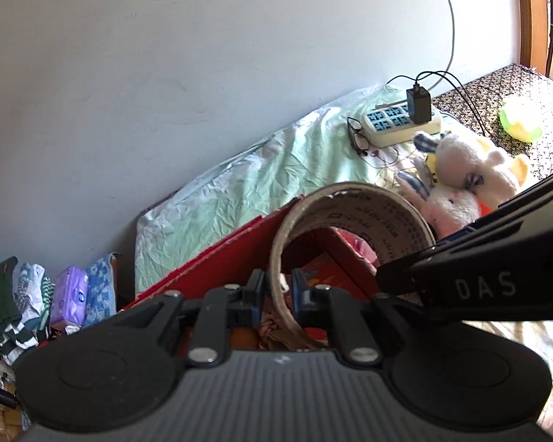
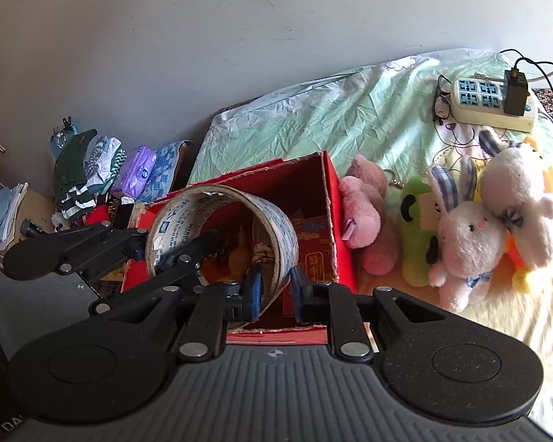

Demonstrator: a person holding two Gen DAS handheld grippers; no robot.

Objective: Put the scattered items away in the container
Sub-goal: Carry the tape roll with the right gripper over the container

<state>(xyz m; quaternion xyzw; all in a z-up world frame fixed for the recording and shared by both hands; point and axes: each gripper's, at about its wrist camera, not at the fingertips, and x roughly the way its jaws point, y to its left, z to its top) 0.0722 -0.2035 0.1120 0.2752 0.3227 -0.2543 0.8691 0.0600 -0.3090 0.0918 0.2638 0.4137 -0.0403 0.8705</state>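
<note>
- Left gripper (image 1: 279, 293): clamped on the near wall of the tape roll (image 1: 350, 235), one finger inside the ring and one outside.
- Right gripper (image 2: 275, 289): narrow, pinching the same tape roll (image 2: 221, 235) at another part of its rim; seen from the left wrist as a black arm just right of the roll.
- Tape roll: carried by both grippers, directly above the open mouth of the red cardboard box (image 2: 328, 199).
- Step in hand, as judged: placing the roll in the box; not yet released.
- Next move, as judged: lower into the box, then open both grips together to avoid tilting.
- Right of the box, on the bedsheet (image 2: 313, 118): pink plush (image 2: 365, 213), green plush (image 2: 416, 228), white rabbit plush (image 2: 468, 246), all outside the box.
- Beyond the plush toys: power strip (image 2: 494, 103) and eyeglasses (image 2: 442, 103).
</note>
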